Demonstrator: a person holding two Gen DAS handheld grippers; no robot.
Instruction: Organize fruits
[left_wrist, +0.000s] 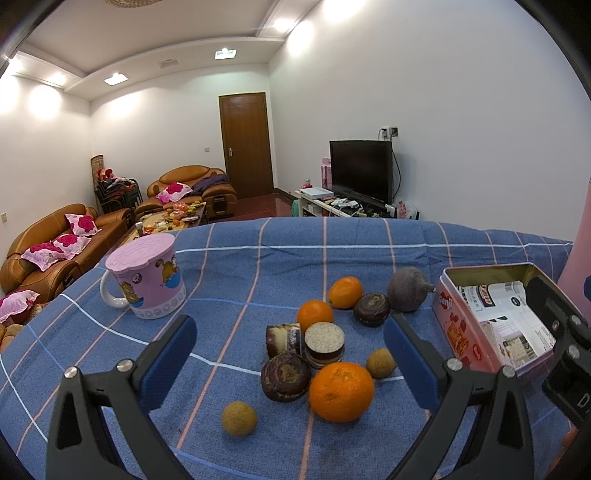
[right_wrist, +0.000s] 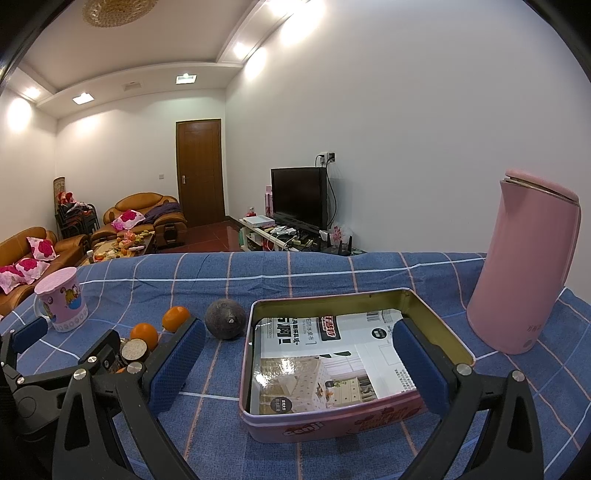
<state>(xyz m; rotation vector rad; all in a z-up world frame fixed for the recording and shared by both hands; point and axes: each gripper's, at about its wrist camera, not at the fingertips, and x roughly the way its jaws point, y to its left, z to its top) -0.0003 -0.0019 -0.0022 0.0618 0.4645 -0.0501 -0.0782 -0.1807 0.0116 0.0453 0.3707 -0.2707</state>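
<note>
Fruits lie grouped on the blue checked cloth (left_wrist: 236, 280): a big orange (left_wrist: 340, 391), two smaller oranges (left_wrist: 314, 314) (left_wrist: 345, 292), several dark water chestnuts (left_wrist: 285, 376), cut sugarcane pieces (left_wrist: 324, 343), two tan longans (left_wrist: 239, 418) (left_wrist: 381, 363) and a dark round fruit (left_wrist: 407, 289). A pink tin (left_wrist: 458, 328), open with paper inside, stands right of them. My left gripper (left_wrist: 290, 365) is open and empty above the fruit pile. My right gripper (right_wrist: 299, 363) is open and empty over the tin (right_wrist: 436, 328). The dark round fruit (right_wrist: 225, 319) lies left of the tin.
A pink lidded mug (left_wrist: 147, 277) stands at the left of the table. A tall pink kettle (right_wrist: 524, 266) stands right of the tin. The table's far edge runs behind them, with a living room beyond.
</note>
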